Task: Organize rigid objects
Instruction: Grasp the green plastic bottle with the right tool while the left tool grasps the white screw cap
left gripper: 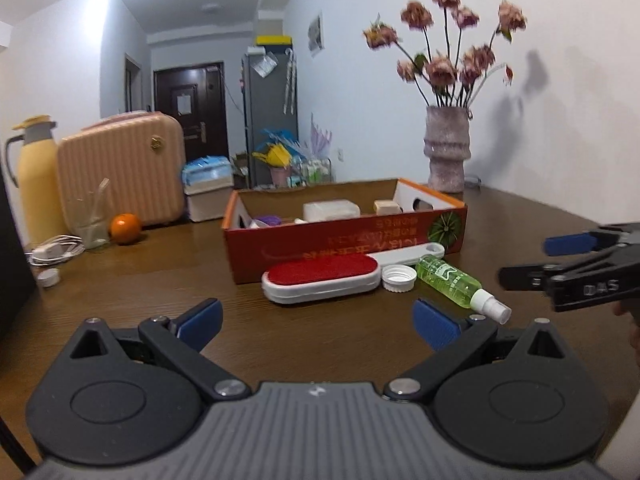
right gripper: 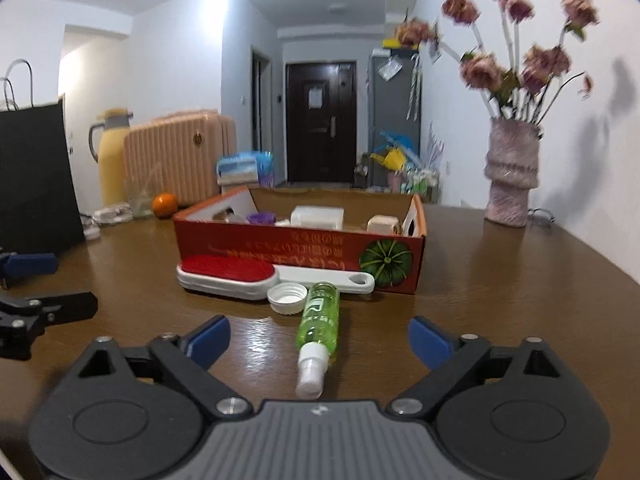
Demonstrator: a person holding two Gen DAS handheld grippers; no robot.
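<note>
The green spray bottle (right gripper: 319, 322) is lying on its side on the wooden table (right gripper: 500, 292), nozzle towards the camera, just in front of the red cardboard box (right gripper: 280, 250) and touching or nearly touching a white screw cap (right gripper: 286, 298). Beside them the red-faced lint brush (right gripper: 228, 276) is resting against the box's front wall, its white handle running behind the bottle. These three are still sitting outside the box — so the sorting is looking only partly done. Inside the box a white block (right gripper: 317, 216), a beige block (right gripper: 383, 224) and a purple-lidded item (right gripper: 262, 219) are already lying, though their exact nature is hard to tell.

The right gripper (right gripper: 319, 340) is hovering low over the table with the bottle's nozzle between its wide-spread fingers, gripping nothing. The left gripper (left gripper: 318, 322) is standing open and empty too, facing the brush. Judging from this, the bottle is probably the next pick.
</note>
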